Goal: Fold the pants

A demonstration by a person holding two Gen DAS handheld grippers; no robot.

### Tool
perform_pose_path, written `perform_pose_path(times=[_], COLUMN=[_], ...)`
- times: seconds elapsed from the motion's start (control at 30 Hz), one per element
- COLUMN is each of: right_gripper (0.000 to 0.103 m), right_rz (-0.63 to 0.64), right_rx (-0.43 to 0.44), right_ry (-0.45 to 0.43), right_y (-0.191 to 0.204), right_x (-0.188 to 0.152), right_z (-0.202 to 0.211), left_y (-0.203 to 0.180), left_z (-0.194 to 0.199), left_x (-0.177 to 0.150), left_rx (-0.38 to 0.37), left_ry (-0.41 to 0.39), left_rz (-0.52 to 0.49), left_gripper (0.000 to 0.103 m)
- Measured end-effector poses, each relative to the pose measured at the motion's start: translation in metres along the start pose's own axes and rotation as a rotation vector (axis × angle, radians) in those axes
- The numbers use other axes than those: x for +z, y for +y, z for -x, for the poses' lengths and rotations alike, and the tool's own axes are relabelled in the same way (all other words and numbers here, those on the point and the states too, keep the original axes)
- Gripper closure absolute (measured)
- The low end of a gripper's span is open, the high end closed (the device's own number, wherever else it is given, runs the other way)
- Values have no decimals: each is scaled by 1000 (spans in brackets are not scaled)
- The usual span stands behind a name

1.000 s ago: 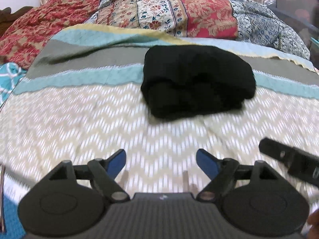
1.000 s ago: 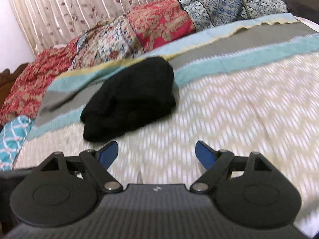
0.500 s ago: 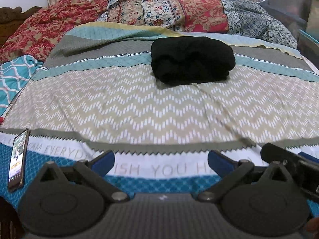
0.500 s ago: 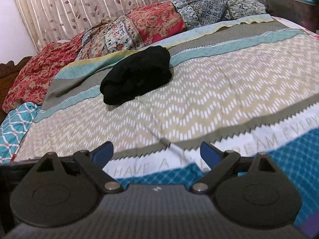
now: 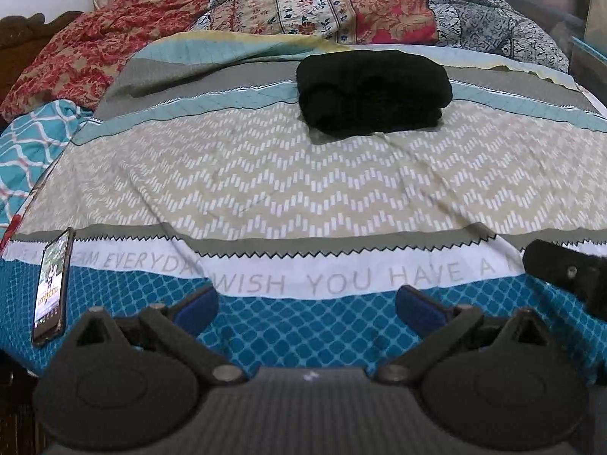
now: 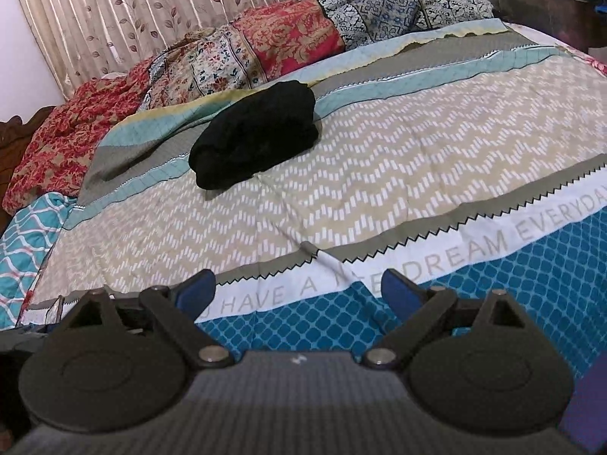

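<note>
Pants (image 5: pixel 373 93) lie folded on the bed (image 5: pixel 303 189); left claw (image 5: pixel 305 305) and right claw (image 6: pixel 297 292), both spread apart and empty, should retreat without snagging them.

Bed spread with a banded cotton sheet (image 5: pixel 303 189) (image 6: pixel 398 174): beige chevrons, grey and teal stripes, blue lattice hem. On it, folded black pants (image 5: pixel 373 93) (image 6: pixel 258 134) near crumpled patchwork floral quilts (image 5: pixel 322 11) (image 6: pixel 258 51). Lit-screen black smartphone (image 5: pixel 52 288) lying flat at the hem's left end.

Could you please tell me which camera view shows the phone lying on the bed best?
The left wrist view: the phone lies at the bedspread's near left edge, screen lit and fully visible. The right wrist view shows no clear sight of it.
</note>
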State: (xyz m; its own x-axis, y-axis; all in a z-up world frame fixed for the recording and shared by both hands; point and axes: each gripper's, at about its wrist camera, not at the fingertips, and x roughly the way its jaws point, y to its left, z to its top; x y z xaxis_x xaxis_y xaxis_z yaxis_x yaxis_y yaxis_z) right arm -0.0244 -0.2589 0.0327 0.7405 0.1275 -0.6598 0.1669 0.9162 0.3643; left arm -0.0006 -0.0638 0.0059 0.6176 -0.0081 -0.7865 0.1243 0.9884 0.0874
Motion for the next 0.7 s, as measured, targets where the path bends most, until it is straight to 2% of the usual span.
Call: perform_pose_path(times=[0.4, 0.7], right_gripper=[7, 7], right_rz=[20, 35], right_rx=[15, 26], right_ry=[20, 39], right_y=[5, 11], right_x=[-2, -4], right_z=[2, 0], left_y=[9, 9], left_z=[-3, -11], left_x=[-5, -12], left_rx=[36, 33], left_ry=[17, 69], left_rz=[18, 18], left_gripper=[0, 0])
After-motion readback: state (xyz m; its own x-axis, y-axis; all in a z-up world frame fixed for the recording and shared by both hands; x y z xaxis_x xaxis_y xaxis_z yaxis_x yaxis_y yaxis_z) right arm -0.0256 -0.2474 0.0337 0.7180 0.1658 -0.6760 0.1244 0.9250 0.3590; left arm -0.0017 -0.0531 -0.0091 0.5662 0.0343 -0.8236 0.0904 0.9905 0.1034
